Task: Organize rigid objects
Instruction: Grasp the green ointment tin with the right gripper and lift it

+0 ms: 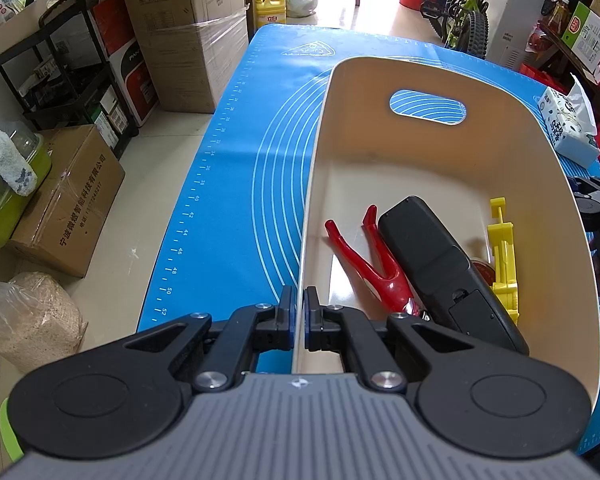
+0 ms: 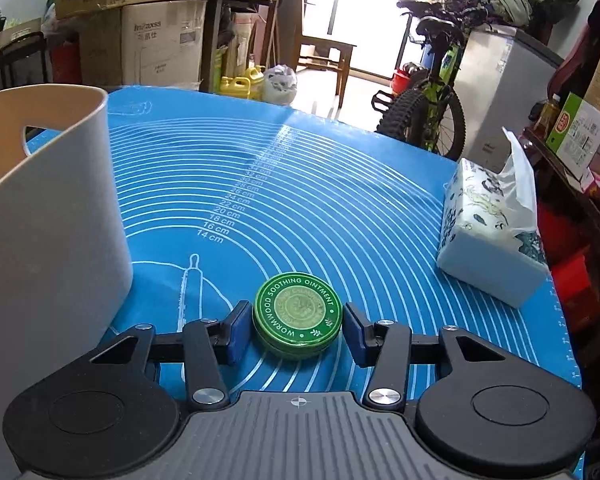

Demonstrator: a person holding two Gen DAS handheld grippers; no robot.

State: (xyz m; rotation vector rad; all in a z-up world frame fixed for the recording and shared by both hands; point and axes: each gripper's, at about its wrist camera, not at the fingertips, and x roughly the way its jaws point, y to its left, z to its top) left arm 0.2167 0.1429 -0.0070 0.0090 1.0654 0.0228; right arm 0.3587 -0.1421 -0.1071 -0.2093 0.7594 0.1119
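My left gripper (image 1: 299,312) is shut on the near left wall of a cream plastic bin (image 1: 440,148). Inside the bin lie a red-handled tool (image 1: 374,266), a black remote (image 1: 440,264) and a yellow plastic tool (image 1: 502,256). The bin's outer wall also shows at the left of the right wrist view (image 2: 52,216). My right gripper (image 2: 298,328) is open around a round green ointment tin (image 2: 298,314) that sits on the blue mat (image 2: 260,200); the pads stand close on either side with small gaps.
A tissue pack (image 2: 496,236) lies at the mat's right edge, also seen in the left wrist view (image 1: 568,124). Cardboard boxes (image 1: 188,32), a black cart (image 1: 60,68) and a bicycle (image 2: 428,108) stand around the table. The mat's left edge (image 1: 192,208) drops to the floor.
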